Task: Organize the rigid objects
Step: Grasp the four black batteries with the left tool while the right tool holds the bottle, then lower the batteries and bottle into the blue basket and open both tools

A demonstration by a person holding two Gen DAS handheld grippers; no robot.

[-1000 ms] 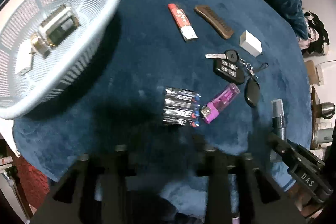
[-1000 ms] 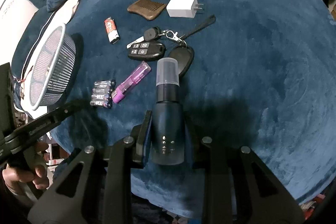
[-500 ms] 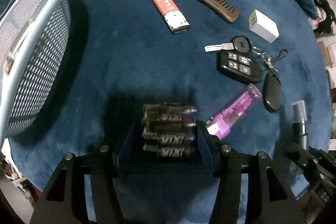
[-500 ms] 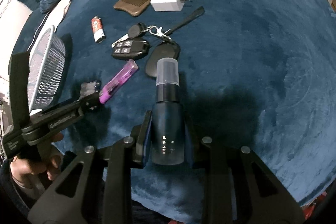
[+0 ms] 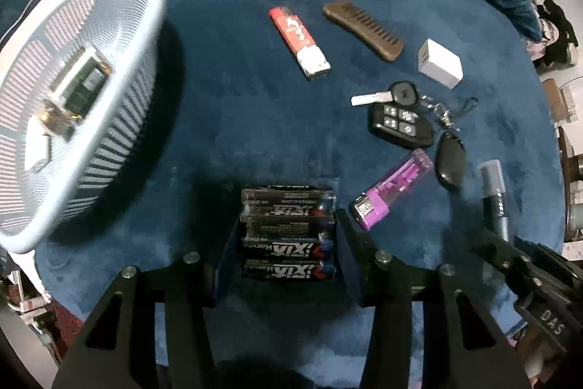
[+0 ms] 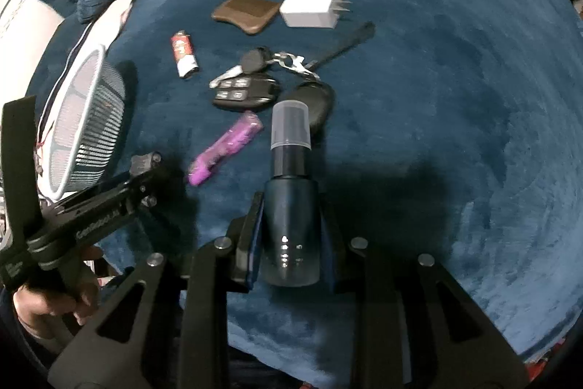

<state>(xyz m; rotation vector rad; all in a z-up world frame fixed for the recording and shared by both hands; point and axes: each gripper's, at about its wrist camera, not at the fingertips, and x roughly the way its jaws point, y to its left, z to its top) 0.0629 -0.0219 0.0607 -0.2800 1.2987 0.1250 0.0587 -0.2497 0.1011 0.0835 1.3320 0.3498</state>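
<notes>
My left gripper is shut on a shrink-wrapped pack of black batteries, held just above the blue cloth. A pale mesh basket sits to its left, tilted, with a small box and a padlock inside. My right gripper is shut on a dark spray bottle with a clear cap. A purple lighter, car keys with fobs, a red lighter, a brown comb and a white charger lie on the cloth.
A blue plush cloth covers the surface. In the right wrist view the left gripper stands at the left, next to the basket. Clutter lies beyond the cloth's right edge in the left wrist view.
My left gripper closed on the battery pack and lifted it slightly; the view swung back so the basket's inside shows again. My right gripper keeps holding the spray bottle, nearly still.
</notes>
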